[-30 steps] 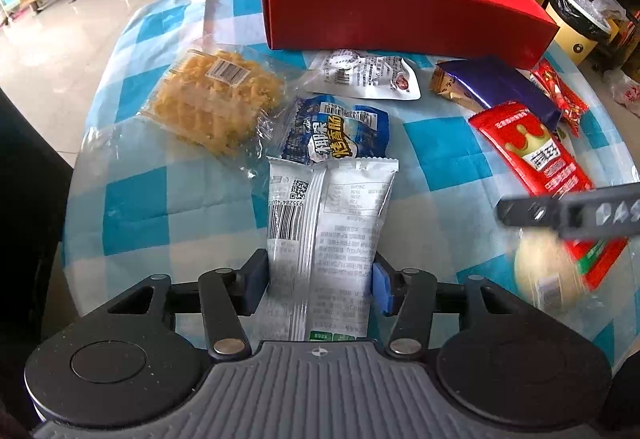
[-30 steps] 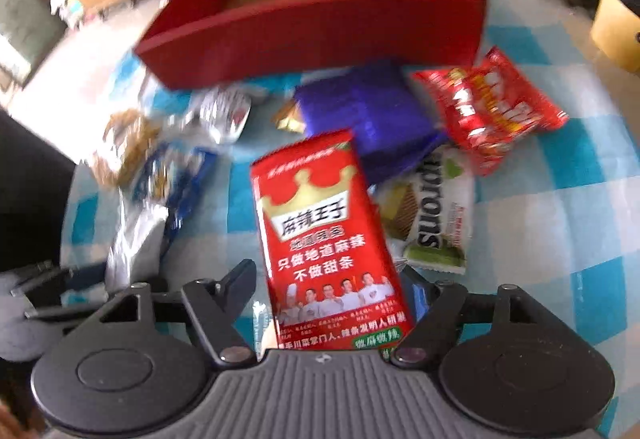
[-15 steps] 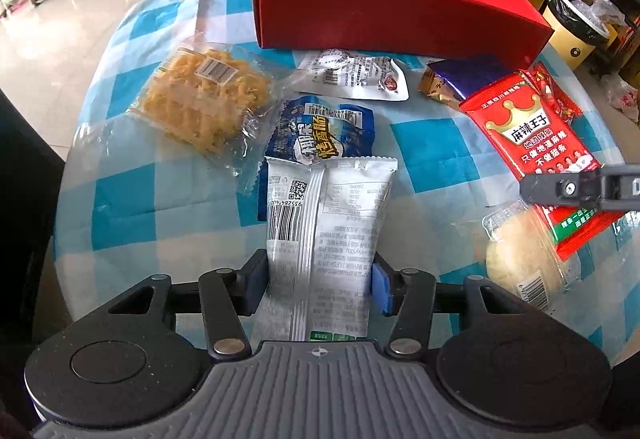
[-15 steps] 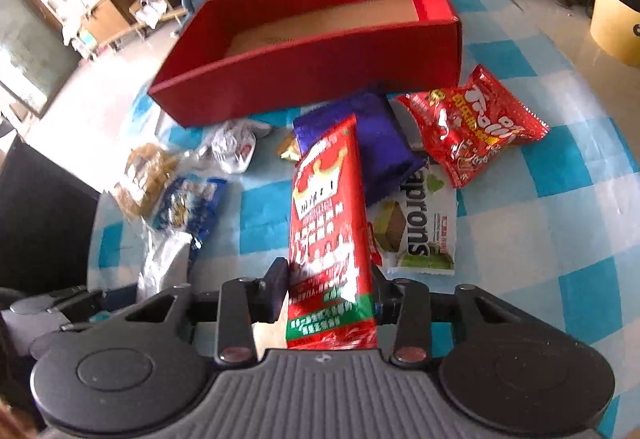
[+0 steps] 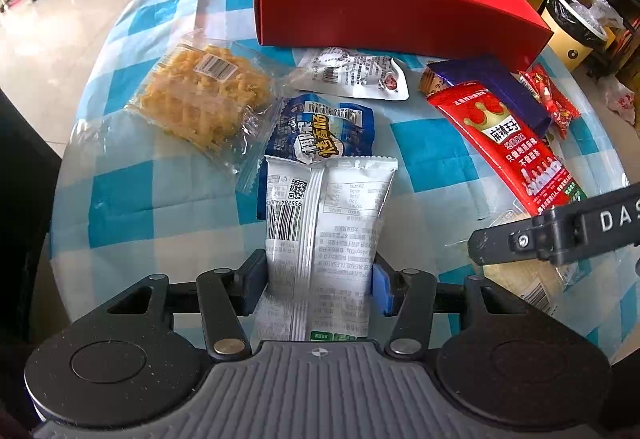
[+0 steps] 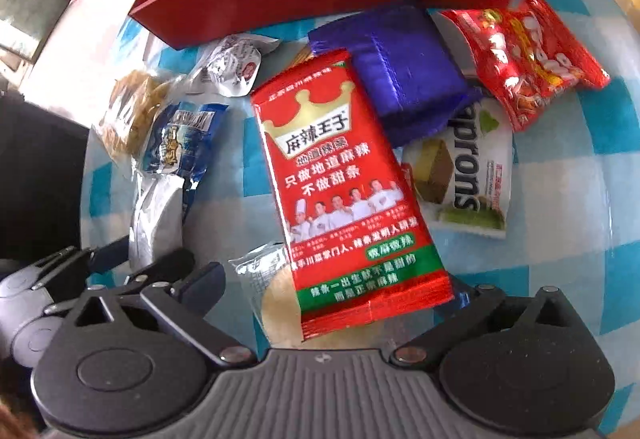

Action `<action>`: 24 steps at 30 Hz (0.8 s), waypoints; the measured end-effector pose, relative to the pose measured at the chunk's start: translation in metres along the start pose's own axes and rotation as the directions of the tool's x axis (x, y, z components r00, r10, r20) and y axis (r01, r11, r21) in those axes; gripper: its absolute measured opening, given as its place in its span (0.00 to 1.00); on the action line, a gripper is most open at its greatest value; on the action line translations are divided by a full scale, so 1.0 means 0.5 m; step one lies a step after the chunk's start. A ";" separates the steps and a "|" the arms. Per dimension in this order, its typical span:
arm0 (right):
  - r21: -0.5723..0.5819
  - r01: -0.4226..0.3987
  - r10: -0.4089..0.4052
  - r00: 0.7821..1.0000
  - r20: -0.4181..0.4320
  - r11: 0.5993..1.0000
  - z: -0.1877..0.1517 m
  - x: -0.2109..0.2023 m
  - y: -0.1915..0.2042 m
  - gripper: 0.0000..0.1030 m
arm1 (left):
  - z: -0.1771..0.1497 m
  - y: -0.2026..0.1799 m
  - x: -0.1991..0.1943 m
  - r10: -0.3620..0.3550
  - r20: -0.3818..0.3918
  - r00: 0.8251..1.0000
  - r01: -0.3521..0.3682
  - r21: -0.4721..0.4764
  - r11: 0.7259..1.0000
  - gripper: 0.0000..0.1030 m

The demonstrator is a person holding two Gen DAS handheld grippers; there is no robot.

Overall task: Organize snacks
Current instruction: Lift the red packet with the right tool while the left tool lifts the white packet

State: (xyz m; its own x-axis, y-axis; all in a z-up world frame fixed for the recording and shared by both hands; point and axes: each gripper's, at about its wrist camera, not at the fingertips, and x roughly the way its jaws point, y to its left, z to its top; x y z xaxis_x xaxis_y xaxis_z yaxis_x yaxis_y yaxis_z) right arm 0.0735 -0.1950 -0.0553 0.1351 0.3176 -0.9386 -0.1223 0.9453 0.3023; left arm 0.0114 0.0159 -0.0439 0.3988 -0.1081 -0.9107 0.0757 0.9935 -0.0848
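Tabletop (image 5: 128, 195) under a blue-and-white checked cloth. Red open box (image 5: 384, 15) at the far edge. Just before it, a small white sachet (image 5: 352, 75). To the left, a clear bag of yellow crinkled snacks (image 5: 204, 99); beside that, a blue packet (image 5: 320, 131), its near end under a silver-white pack (image 5: 324, 215). On the right, a purple packet (image 6: 400, 67), a red candy bag (image 6: 528, 55), a white-green wafer pack (image 6: 464, 175), and a clear-wrapped pale round cake (image 6: 276, 303) partly under a red crown-printed packet (image 6: 344, 175).
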 end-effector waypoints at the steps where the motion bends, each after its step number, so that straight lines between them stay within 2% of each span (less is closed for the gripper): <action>1: -0.012 0.012 -0.012 1.000 0.025 1.000 0.000 -0.001 0.000 0.96 | 0.000 0.000 0.000 0.001 -0.001 1.000 -0.001 -0.001 1.000 0.59; 4: -0.018 0.013 -0.011 0.998 0.063 1.000 0.004 -0.002 -0.007 0.96 | -0.001 -0.002 0.002 0.004 -0.002 1.000 -0.004 0.002 1.000 0.60; 7: -0.025 0.048 -0.046 0.996 0.078 0.999 0.020 0.003 -0.005 0.96 | 0.000 -0.006 0.003 0.008 -0.004 1.000 -0.008 0.004 1.000 0.60; 11: -0.073 0.151 -0.153 0.988 -0.027 0.986 0.057 0.031 0.029 0.96 | 0.002 -0.009 0.005 0.008 -0.006 1.000 -0.008 0.005 1.000 0.64; 14: -0.146 0.292 -0.306 0.948 -0.089 0.945 0.079 0.072 0.076 0.96 | 0.003 -0.010 0.006 0.008 -0.010 1.000 -0.008 0.008 1.000 0.64; 17: -0.150 0.285 -0.296 0.953 -0.058 0.947 0.079 0.067 0.077 0.96 | 0.004 -0.003 0.007 -0.003 -0.017 1.000 0.003 -0.005 1.000 0.64; 19: -0.169 0.277 -0.276 0.961 0.029 0.946 0.047 0.044 0.070 0.91 | 0.003 -0.002 0.000 -0.004 -0.006 1.000 0.004 0.001 1.000 0.63; 20: -0.181 0.281 -0.277 0.960 0.046 0.943 0.034 0.034 0.064 0.80 | -0.001 -0.001 0.000 -0.002 -0.005 1.000 0.002 0.003 1.000 0.62; 21: -0.190 0.273 -0.267 0.962 0.055 0.943 0.024 0.020 0.059 0.59 | -0.002 0.000 -0.001 -0.002 -0.007 1.000 0.002 0.001 1.000 0.62; 22: -0.193 0.276 -0.268 0.961 0.068 0.942 0.018 0.004 0.056 0.51 | -0.003 0.001 -0.002 -0.001 -0.005 1.000 0.001 -0.003 1.000 0.62; 24: -0.228 0.289 -0.269 0.956 0.113 0.930 0.007 -0.020 0.059 0.51 | -0.005 0.003 -0.005 -0.007 -0.001 1.000 0.007 -0.010 1.000 0.61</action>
State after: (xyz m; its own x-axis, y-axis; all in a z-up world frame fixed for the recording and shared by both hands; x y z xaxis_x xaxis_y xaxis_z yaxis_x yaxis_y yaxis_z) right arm 0.0719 -0.1701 -0.0366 0.2737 0.0577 -0.9601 -0.2994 0.9537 -0.0280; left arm 0.0082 0.0176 -0.0426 0.3971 -0.1147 -0.9106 0.0689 0.9931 -0.0950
